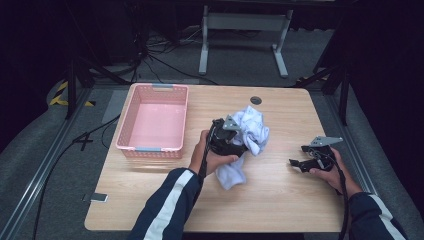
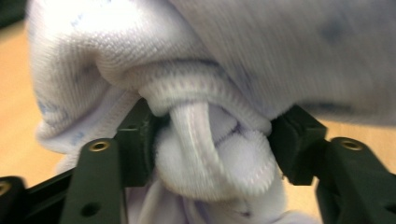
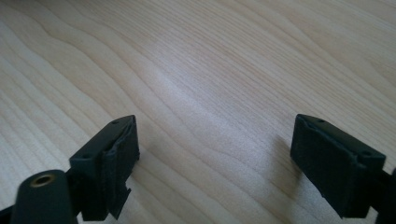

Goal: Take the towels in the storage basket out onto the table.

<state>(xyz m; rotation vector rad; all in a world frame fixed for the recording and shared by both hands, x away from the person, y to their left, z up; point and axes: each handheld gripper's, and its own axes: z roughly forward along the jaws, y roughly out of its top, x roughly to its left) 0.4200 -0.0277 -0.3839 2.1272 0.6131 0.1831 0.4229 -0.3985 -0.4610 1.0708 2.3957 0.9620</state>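
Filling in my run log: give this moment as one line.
left gripper: shut on crumpled white cloth | right gripper: open over wooden table | pink plastic basket: empty

Dark room, grey floor (image 1: 240, 60), white frame (image 1: 245, 22) behind.

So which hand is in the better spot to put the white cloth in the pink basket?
Probably the left. The left gripper already has the white cloth bunched between its jaws and sits next to the pink basket. The right gripper is open over bare table, farther from both.
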